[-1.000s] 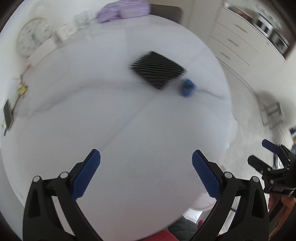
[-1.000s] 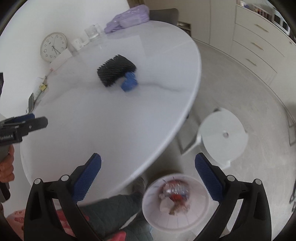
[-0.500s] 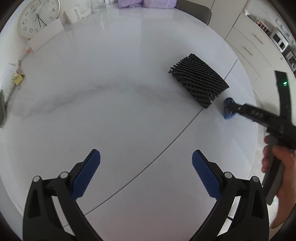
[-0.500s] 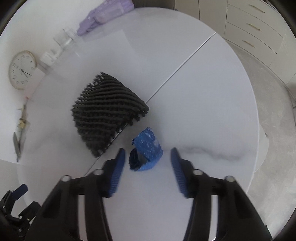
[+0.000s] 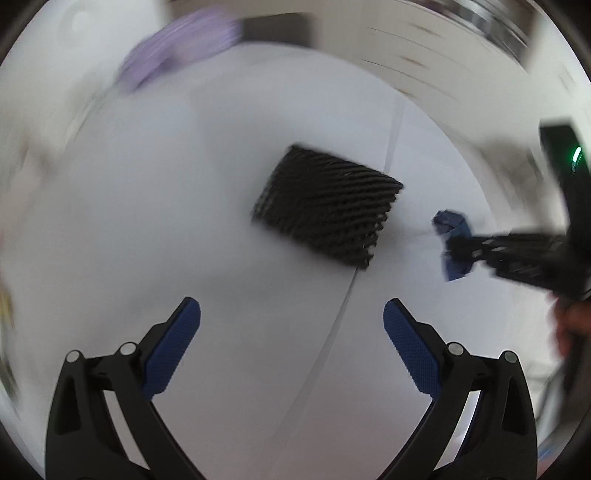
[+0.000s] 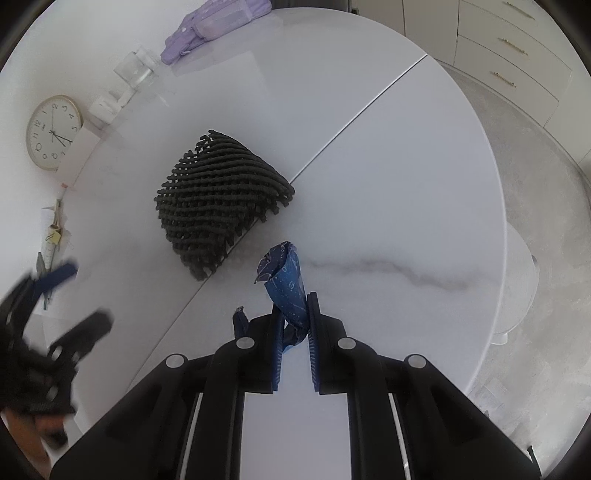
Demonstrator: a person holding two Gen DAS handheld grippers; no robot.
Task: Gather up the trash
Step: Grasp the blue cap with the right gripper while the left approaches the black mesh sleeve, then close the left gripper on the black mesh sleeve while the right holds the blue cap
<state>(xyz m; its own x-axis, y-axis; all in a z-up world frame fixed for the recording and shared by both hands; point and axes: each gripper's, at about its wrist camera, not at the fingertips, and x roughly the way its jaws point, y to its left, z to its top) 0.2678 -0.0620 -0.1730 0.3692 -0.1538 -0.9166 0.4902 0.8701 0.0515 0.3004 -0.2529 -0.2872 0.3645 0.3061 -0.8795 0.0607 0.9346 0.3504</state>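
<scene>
A crumpled blue wrapper (image 6: 286,284) is pinched between the pads of my right gripper (image 6: 293,314), which is shut on it just above the white table (image 6: 388,206). It also shows in the blurred left wrist view (image 5: 452,236), held by my right gripper (image 5: 465,249) at the right. My left gripper (image 5: 291,317) is open and empty over the table, short of a black woven mat (image 5: 327,208). The mat (image 6: 218,199) lies just beyond and left of the wrapper.
A round clock (image 6: 53,131), a glass jar (image 6: 135,70) and a purple pouch (image 6: 214,22) stand along the table's far side. Papers and small items (image 6: 51,240) lie at the left edge. White drawers (image 6: 509,55) and a white stool (image 6: 517,280) are at the right.
My right gripper has shut on the blue wrapper and raised it slightly. My left gripper has swung towards the mat, and its view is motion-blurred.
</scene>
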